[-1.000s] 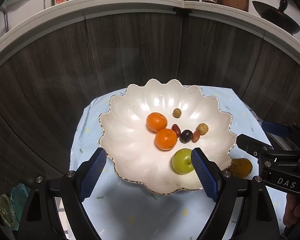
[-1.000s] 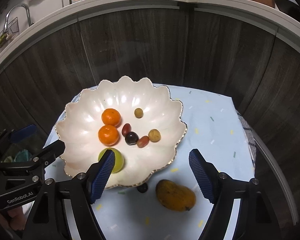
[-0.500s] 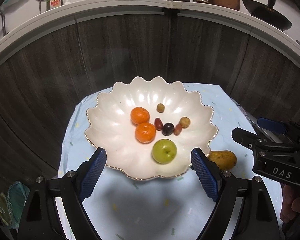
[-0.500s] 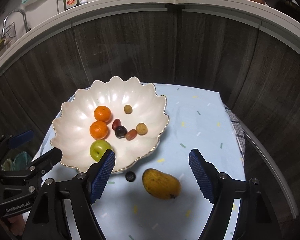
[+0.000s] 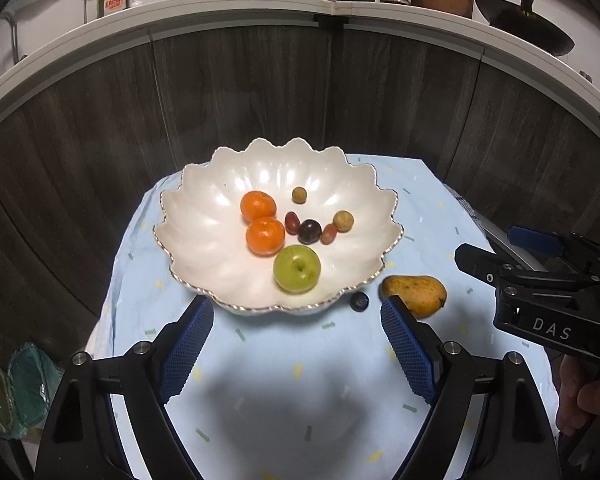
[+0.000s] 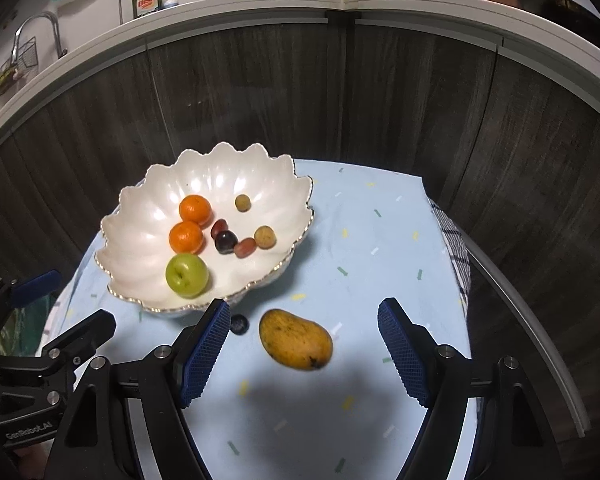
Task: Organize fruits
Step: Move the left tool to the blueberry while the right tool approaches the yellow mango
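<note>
A white scalloped bowl (image 5: 204,216) (image 6: 140,232) holds two oranges (image 5: 265,235) (image 6: 186,237), a green apple (image 5: 297,269) (image 6: 187,275) and several small dark and tan fruits (image 5: 309,231). On the light blue cloth beside it lie a yellow mango (image 5: 418,295) (image 6: 296,345) and a small dark fruit (image 5: 359,302) (image 6: 239,324). My left gripper (image 5: 298,346) stands open in front of the bowl, holding nothing. My right gripper (image 6: 300,354) stands open with the mango lying on the cloth between its fingers, apart from both pads.
The small table under the blue cloth (image 6: 372,240) stands against dark wood cabinet fronts (image 5: 260,92). A white counter (image 5: 340,8) above carries dishes, pots and a soap bottle. A checked towel (image 6: 456,252) hangs at the table's right edge. A hand (image 5: 588,396) holds the right gripper.
Both grippers have drawn back from the bowl. The bowl and fruits look smaller and farther, and the mango and small dark fruit now show fully on the cloth.
</note>
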Demonstrator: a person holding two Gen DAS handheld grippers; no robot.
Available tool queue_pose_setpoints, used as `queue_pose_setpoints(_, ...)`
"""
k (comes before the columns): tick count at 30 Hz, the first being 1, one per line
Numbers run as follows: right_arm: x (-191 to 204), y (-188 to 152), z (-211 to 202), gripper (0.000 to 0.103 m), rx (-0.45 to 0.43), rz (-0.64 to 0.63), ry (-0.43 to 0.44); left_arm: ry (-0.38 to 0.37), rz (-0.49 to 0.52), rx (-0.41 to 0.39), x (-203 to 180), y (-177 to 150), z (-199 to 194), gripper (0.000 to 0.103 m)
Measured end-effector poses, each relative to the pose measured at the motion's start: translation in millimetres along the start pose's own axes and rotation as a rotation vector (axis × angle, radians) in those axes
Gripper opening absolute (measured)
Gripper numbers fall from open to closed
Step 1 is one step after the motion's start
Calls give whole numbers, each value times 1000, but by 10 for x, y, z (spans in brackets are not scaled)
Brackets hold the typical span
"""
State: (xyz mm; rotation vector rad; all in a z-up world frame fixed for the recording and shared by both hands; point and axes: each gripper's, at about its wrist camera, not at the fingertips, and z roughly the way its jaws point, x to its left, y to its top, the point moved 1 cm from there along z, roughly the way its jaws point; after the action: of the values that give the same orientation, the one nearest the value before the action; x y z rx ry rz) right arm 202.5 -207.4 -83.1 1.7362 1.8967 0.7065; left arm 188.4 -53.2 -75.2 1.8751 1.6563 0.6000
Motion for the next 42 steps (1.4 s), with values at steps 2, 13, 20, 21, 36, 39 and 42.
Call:
queue_pose_setpoints(2,-17,-41,-12,77,-2,-11,4,4,-11,-3,-31,-56,-16,86)
queue_pose_setpoints(13,-115,-298,48,77,9,-68,38,-28,5,-5,-263,-279,94,85)
queue_pose_setpoints(20,-159,-407,220,77,21,-114,85,-60,37,-11,-417,-367,266,80)
queue_pose_setpoints(21,-158,-418,238,77,22,-122,90,-62,41,-11,-431,-377,286,79)
queue_pose_setpoints(36,-246,-531,579,77,52,-214,115,-98,93,42,-550,-441,734,55)
queue_pose_setpoints(39,-216,-558,614,76,49,-251,136,-88,103,48,-532,-449,785,53)
queue_pose_setpoints(42,-161,-579,674,75,54,-278,152,-84,112,54,-513,-456,836,50)
